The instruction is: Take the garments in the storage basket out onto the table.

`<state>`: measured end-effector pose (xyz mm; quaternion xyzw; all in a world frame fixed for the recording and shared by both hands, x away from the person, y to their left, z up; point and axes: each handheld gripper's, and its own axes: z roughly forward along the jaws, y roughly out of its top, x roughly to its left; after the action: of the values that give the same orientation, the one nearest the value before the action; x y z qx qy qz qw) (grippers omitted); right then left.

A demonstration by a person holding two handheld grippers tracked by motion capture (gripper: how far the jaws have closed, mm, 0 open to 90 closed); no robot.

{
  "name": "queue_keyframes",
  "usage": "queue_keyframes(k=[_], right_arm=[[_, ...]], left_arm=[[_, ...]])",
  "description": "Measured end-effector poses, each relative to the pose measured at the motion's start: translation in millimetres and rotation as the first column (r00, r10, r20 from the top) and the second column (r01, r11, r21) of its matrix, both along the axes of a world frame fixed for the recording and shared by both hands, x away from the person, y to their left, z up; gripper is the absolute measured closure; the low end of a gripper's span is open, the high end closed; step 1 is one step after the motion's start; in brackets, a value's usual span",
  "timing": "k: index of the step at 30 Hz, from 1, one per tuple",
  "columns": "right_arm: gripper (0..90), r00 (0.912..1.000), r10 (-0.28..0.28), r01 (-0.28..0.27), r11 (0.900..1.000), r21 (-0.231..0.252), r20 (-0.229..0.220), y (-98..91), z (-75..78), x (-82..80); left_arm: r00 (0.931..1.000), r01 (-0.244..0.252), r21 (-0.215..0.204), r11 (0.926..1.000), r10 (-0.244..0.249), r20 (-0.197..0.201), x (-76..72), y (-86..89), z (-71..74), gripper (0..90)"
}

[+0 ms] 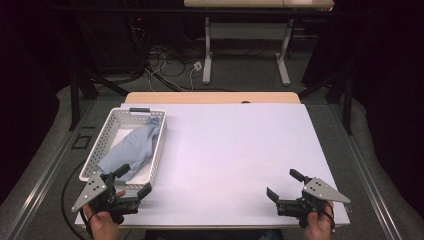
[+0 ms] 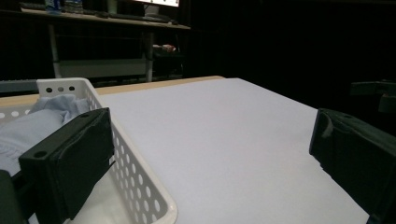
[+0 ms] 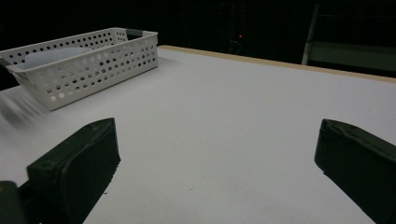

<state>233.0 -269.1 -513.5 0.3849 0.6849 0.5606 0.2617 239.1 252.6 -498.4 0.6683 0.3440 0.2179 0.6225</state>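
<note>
Left gripper [image 1: 134,180]: jaws spread, empty, astride basket [image 1: 102,140] corner.
Right gripper [image 1: 285,186]: jaws spread, empty, over counter [image 1: 235,150].
Cloth [image 1: 132,145]: in basket.

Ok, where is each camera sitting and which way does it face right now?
High view: above the near edge, looking forward and down on the table; both hands show, with left gripper and right gripper open.
Left gripper view: low at the near left corner, looking along its jaws across the table; one jaw hangs over the basket and cloth.
Right gripper view: low at the near right, facing left across the table to the basket.
Shared: basket and table in all three.
</note>
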Motion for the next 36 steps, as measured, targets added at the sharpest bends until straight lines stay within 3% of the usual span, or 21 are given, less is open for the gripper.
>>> queue_keyframes(k=[10,19,26,27,33,36], right_arm=[[0.0,0.9996,0.010,-0.011,0.9995,-0.029,-0.026,-1.0,-6.0,8.9],[0.0,0.9987,-0.026,0.026,0.9997,-0.003,-0.044,-5.5,-6.5,11.3],[0.0,0.9992,-0.016,0.015,0.9997,-0.018,-0.037,-2.0,-6.1,10.2],[0.0,0.9993,-0.009,0.008,0.9995,-0.030,-0.036,-0.5,-6.3,10.4],[0.0,0.9992,0.007,-0.009,0.9991,-0.041,-0.040,5.0,-8.7,12.5],[0.0,0.9989,0.006,-0.008,0.9991,-0.042,-0.047,5.7,-8.9,12.2]], left_arm=[[0.9982,-0.032,-0.021,0.9993,0.031,-0.052,13.1,0.8,6.1,0.1],[0.9948,-0.053,0.034,0.9980,0.056,-0.086,19.2,0.5,19.0,0.1],[0.9951,-0.049,0.038,0.9981,0.052,-0.084,19.2,5.3,27.8,0.2],[0.9952,-0.051,0.053,0.9973,0.055,-0.081,20.1,5.6,29.8,0.2],[0.9904,-0.038,0.092,0.9951,0.050,-0.129,28.2,3.0,36.8,0.2],[0.9893,-0.051,0.103,0.9933,0.064,-0.131,31.2,2.5,39.3,0.2]])
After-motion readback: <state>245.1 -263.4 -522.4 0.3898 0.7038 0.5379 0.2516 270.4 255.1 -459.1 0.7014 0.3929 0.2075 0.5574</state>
